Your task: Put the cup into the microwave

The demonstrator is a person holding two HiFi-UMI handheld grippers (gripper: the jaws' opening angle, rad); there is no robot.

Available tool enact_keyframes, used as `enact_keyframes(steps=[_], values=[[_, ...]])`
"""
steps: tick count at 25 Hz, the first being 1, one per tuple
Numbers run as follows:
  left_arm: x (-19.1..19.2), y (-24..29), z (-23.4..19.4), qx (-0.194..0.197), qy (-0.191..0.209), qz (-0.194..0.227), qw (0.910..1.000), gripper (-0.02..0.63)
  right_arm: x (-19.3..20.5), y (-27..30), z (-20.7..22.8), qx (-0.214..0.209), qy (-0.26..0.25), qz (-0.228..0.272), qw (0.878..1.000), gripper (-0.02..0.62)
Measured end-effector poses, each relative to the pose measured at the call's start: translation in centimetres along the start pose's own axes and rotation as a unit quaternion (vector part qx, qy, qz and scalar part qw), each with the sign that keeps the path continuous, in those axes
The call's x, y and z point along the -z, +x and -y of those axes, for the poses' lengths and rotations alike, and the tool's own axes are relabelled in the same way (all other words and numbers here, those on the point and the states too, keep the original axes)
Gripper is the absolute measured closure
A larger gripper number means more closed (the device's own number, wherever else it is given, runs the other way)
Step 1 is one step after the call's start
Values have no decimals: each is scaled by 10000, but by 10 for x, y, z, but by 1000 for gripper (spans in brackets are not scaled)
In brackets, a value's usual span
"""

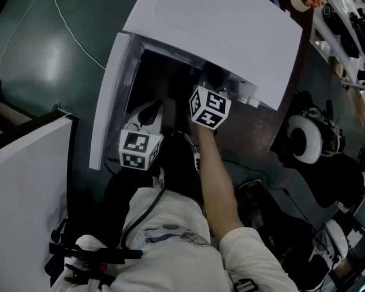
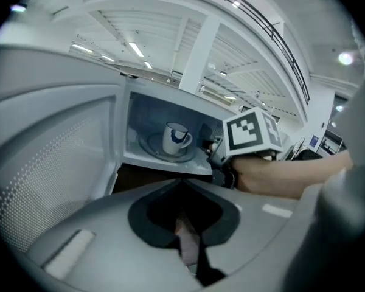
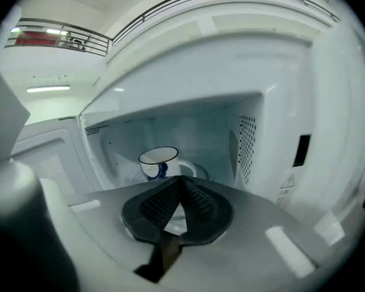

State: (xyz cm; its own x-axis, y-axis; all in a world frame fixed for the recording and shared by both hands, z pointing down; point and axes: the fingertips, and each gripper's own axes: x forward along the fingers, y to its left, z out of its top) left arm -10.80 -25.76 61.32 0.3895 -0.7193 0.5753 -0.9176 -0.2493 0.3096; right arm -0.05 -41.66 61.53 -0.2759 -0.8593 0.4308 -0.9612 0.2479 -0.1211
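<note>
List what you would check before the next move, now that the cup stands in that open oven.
1. Cup upright on the turntable inside the microwave: ok.
2. Right gripper empty, jaws together, apart from the cup: ok.
3. Right gripper fully clear of the doorway: cannot tell.
4. Left gripper empty, jaws together, outside the opening: ok.
5. Door shut: not ok, it stands wide open.

The head view is dim and shadowy, only the microwave (image 1: pixel 219 29) top glaring white; both gripper views are bright, fisheye-bent, foregrounds blurred.
</note>
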Motion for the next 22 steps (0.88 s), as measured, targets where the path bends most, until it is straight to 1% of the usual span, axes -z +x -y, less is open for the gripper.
enact_keyframes(steps=[4,8,11,14,18,20,22], values=[[-22,-12,11,91,197,287,9994,607,-11,-49,-20,-206,-386,140,9989,595],[-51,-27,22,123,377,723,9966,609,-25,-97,-33,-256,-636,363,9970,595],[-73,-41,36,196,617,1066,9922,609,-36,-130,-37,-219,-653,493,9964,595],[-88,-53,47,300,781,1287,9881,609,-48,-158,-40,-191,-667,603,9958,595],[-102,-67,66,429,842,1609,9824,609,-56,-190,-35,-187,-698,718,9948,595],[-106,-77,73,375,858,1779,9796,608,-56,-204,-33,-219,-713,752,9944,595],[-105,-86,76,297,884,1846,9784,607,-55,-216,-34,-261,-700,818,9938,595]])
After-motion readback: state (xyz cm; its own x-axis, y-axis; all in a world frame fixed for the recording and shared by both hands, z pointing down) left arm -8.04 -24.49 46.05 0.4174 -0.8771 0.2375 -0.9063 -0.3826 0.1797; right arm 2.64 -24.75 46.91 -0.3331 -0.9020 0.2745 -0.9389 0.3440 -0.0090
